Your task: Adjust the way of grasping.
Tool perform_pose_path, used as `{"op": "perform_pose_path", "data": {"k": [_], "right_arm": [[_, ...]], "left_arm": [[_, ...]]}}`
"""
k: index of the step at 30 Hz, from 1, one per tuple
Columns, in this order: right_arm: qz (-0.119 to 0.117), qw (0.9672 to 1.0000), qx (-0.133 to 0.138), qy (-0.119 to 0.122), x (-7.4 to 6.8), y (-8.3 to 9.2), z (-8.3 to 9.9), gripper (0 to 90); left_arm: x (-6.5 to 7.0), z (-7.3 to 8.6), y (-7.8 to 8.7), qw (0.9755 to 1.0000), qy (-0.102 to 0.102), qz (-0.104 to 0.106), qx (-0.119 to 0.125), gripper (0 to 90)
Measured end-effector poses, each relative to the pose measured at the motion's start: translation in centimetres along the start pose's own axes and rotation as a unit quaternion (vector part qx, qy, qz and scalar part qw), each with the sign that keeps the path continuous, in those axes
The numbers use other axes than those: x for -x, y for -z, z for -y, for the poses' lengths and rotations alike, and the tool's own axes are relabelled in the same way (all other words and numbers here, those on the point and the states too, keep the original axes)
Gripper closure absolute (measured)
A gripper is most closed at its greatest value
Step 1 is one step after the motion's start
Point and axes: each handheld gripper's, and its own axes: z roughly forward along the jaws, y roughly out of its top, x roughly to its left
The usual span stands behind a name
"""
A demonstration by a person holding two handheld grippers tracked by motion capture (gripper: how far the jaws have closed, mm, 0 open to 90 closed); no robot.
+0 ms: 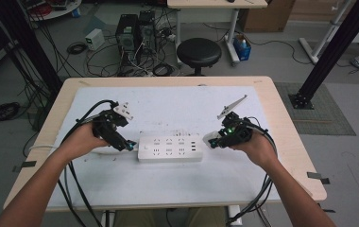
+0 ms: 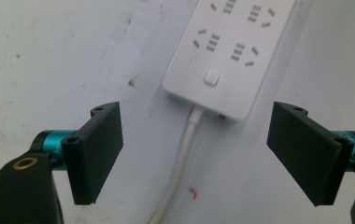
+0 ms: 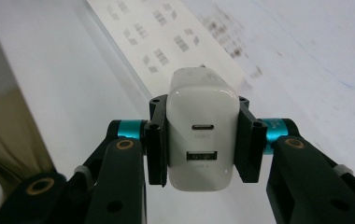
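A white power strip (image 1: 170,148) lies flat on the white mat in the middle of the table. Its switch end and white cord (image 2: 181,161) lie ahead of my left gripper (image 2: 196,154), whose black jaws stand wide open around the cord with nothing pressed between them. That left gripper (image 1: 129,144) sits right at the strip's left end. My right gripper (image 3: 202,144) is shut on a white USB charger (image 3: 202,140), its two ports facing the camera. The right gripper (image 1: 214,140) hovers at the strip's right end, with the strip (image 3: 166,46) blurred beyond the charger.
The white mat (image 1: 168,113) covers most of the wooden table (image 1: 286,142). Black cables trail from both grippers over the near edge. Beyond the table stand a black stool (image 1: 199,52), computer towers (image 1: 135,33) and loose cables on the floor.
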Motion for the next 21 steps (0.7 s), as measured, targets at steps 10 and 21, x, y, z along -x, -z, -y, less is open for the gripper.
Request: {"op": "perform_pose_path", "data": {"k": [10, 21], "right_arm": [[0.043, 0.9957, -0.06, 0.056, 1.7, 2.8, 0.7, 62.0], [0.06, 0.9897, -0.108, 0.072, 1.8, 3.7, 1.7, 62.0]], "left_arm": [[-1.3, 1.9, 1.2, 0.9984, -0.008, -0.002, -0.057, 18.5], [-1.4, 2.9, 1.9, 0.9973, 0.032, -0.022, -0.062, 18.4]]}}
